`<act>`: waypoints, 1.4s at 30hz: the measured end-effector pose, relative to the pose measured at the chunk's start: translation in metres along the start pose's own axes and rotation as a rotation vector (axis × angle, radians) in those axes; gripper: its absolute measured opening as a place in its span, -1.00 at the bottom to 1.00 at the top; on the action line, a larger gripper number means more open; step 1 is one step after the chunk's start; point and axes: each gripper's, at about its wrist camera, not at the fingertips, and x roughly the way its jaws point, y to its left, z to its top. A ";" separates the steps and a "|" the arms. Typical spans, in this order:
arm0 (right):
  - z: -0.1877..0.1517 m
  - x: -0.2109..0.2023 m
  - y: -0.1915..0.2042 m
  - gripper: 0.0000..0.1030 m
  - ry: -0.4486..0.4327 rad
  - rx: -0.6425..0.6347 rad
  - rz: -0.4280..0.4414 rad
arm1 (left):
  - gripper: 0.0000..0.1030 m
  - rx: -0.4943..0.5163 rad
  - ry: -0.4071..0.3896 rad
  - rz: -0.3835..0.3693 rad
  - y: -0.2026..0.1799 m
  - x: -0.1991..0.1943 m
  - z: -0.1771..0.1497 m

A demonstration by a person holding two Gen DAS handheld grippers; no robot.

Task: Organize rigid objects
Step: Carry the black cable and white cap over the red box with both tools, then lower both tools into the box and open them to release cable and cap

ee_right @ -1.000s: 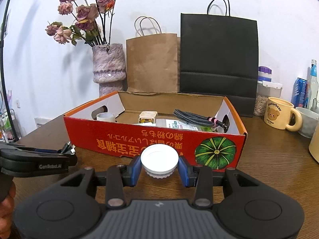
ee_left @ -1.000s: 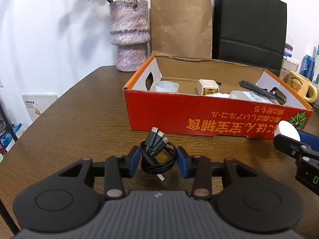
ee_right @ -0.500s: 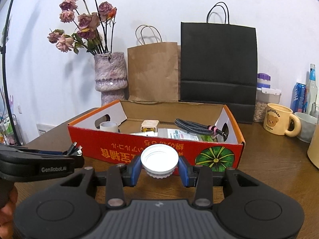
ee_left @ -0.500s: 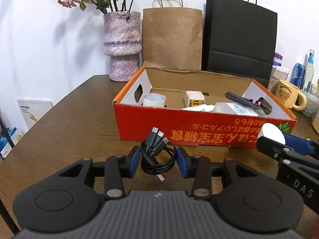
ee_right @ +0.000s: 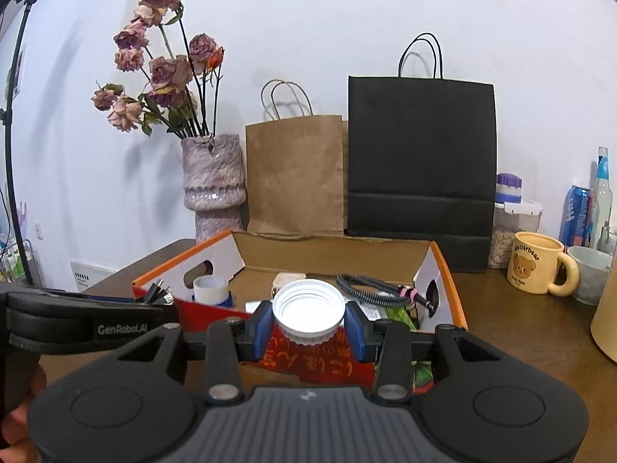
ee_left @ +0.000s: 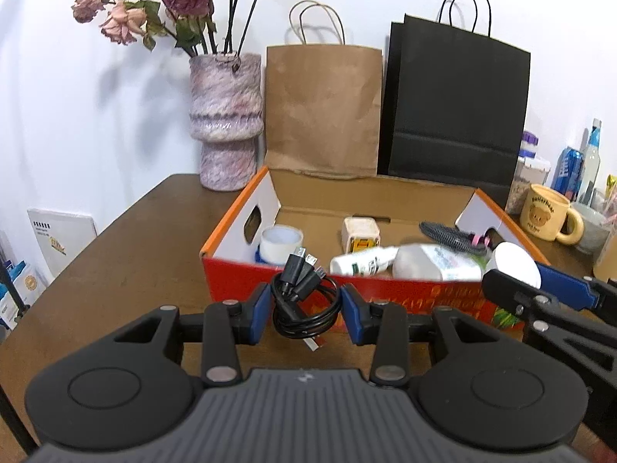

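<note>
A red cardboard box (ee_left: 385, 285) with an orange rim stands open on the brown table; it also shows in the right wrist view (ee_right: 316, 359). Inside lie a tape roll (ee_left: 280, 240), a cream cube (ee_left: 360, 233), a white bottle (ee_left: 364, 261), a white pouch (ee_left: 435, 262) and a braided cable (ee_left: 451, 233). My left gripper (ee_left: 304, 306) is shut on a coiled black USB cable (ee_left: 304, 301), held above the box's front wall. My right gripper (ee_right: 308, 324) is shut on a white jar lid (ee_right: 308, 310), held above the front wall; it also shows in the left wrist view (ee_left: 515, 264).
Behind the box stand a pink vase of dried roses (ee_left: 225, 119), a brown paper bag (ee_left: 322, 108) and a black paper bag (ee_left: 457, 115). At the right are a yellow bear mug (ee_right: 538, 268), a grey cup (ee_right: 590, 276), a snack jar (ee_right: 515, 223) and bottles (ee_right: 601, 193).
Both grippers have risen and moved toward the box with their loads. The cable and the lid now hang above the box's front wall instead of in front of it.
</note>
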 end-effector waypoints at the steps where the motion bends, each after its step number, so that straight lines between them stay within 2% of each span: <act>1: 0.001 0.001 0.000 -0.24 -0.004 0.000 -0.001 | -0.21 -0.003 -0.004 -0.002 -0.001 0.001 0.002; 15: 0.023 0.024 -0.014 -0.24 -0.058 0.048 -0.024 | -0.21 -0.051 -0.056 -0.006 -0.010 0.022 0.029; 28: 0.032 0.062 -0.031 -0.24 -0.049 0.070 -0.025 | -0.22 -0.077 -0.050 -0.001 -0.012 0.061 0.049; 42: 0.039 0.109 -0.036 -0.24 -0.027 0.043 -0.005 | -0.22 -0.051 -0.056 0.011 -0.014 0.099 0.065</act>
